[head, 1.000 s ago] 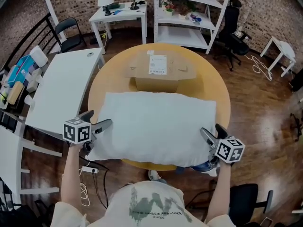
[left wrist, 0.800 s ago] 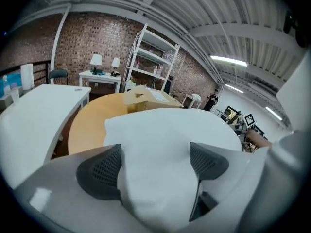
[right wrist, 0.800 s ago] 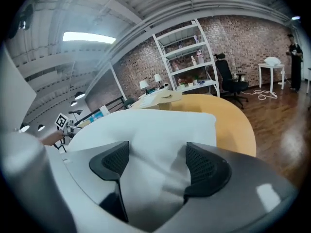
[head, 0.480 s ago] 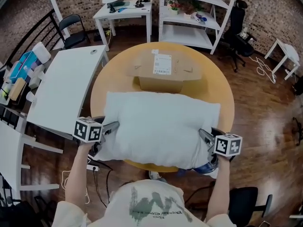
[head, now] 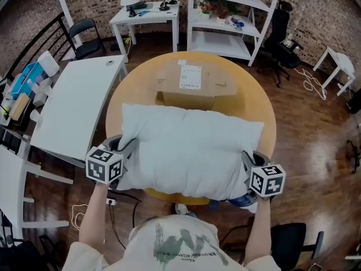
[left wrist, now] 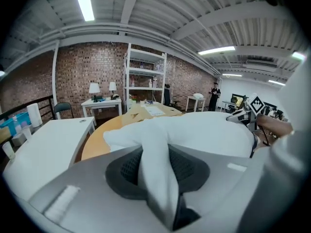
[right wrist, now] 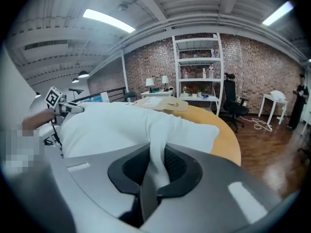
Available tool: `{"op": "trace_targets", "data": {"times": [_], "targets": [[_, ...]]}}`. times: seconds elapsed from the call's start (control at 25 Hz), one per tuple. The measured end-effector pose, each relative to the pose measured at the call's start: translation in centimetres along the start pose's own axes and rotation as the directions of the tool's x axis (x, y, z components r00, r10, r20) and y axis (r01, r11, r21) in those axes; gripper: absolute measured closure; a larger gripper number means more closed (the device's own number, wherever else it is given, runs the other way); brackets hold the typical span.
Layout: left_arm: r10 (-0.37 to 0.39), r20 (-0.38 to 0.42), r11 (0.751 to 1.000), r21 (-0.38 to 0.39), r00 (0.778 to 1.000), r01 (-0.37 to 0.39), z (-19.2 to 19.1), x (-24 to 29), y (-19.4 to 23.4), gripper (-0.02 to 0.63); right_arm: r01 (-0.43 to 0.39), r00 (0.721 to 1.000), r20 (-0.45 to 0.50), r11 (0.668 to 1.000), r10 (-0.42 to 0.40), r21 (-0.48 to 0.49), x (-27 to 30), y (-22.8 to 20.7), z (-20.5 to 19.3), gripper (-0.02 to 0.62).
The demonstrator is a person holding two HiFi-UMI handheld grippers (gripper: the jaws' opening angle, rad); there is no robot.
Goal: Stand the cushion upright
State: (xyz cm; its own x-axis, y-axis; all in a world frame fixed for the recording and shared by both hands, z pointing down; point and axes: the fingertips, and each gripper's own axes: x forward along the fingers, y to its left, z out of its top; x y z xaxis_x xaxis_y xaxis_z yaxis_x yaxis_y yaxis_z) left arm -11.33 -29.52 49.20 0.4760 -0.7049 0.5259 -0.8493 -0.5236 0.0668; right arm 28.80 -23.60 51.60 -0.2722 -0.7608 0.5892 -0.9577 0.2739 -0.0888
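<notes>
Left claw [head: 128, 148], right claw [head: 247, 160] just closed, pinching cushion [head: 192, 151] by its near corners

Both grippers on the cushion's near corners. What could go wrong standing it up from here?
1. The jaws of the left gripper and right gripper have just been closing, each on only a thin fold of the cushion. The fabric could slip out under load.
2. The cushion is soft and lies at the round table's near edge, so it may slump off toward the person.
3. The cardboard box right behind it could get shoved.
</notes>
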Motion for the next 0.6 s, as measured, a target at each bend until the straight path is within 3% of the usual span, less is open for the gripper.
{"op": "trace_targets", "data": {"times": [0.4, 0.6], "targets": [[0.052, 0.133, 0.997, 0.051, 0.990, -0.059, 3.3, 0.5, -1.1, 0.494, 0.122, 0.983, 0.148, 0.991, -0.112, -0.061, -1.4, -2.3, 3.4, 0.563], [0.084, 0.193, 0.994, 0.056, 0.978, -0.097, 5.0, 1.0, -1.1, 0.491, 0.183, 0.960, 0.230, 0.978, -0.157, -0.096, -1.3, -3.3, 5.8, 0.563]]}}
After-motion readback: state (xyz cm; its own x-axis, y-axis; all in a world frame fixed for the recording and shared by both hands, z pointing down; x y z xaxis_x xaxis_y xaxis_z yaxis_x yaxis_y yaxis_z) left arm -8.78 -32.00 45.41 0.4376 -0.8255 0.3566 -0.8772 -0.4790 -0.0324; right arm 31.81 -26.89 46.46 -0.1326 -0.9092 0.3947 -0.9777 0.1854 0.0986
